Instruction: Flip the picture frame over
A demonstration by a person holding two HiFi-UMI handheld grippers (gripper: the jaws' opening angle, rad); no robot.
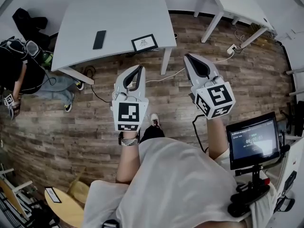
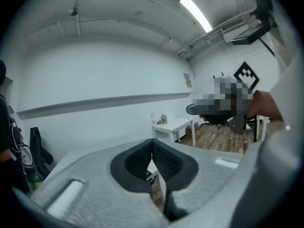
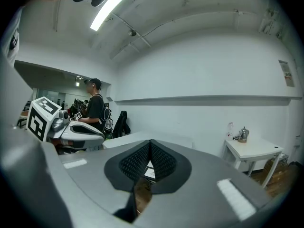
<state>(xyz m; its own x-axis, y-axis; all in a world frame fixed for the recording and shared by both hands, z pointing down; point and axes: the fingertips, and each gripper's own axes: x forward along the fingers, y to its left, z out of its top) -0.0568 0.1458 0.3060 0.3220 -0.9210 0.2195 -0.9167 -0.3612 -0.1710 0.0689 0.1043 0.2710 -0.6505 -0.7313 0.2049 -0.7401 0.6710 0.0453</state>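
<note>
A small black-rimmed picture frame (image 1: 144, 42) lies flat, picture side up, near the front right edge of a grey table (image 1: 80, 23). My left gripper (image 1: 140, 69) hovers over the wooden floor short of the table, shut with nothing in it. My right gripper (image 1: 188, 57) is level with it to the right, also shut and empty, near the table's front right leg. In the left gripper view the left gripper (image 2: 152, 142) shows its pads meeting. In the right gripper view the right gripper (image 3: 150, 143) looks the same, and a piece of the frame (image 3: 148, 173) shows below the tips.
A black phone (image 1: 99, 39) lies on the table left of the frame. A person (image 1: 14, 70) stands at the table's left end. Cables run over the floor under the table. A white side table (image 1: 237, 6) stands at the back right; a monitor (image 1: 251, 141) is at my right.
</note>
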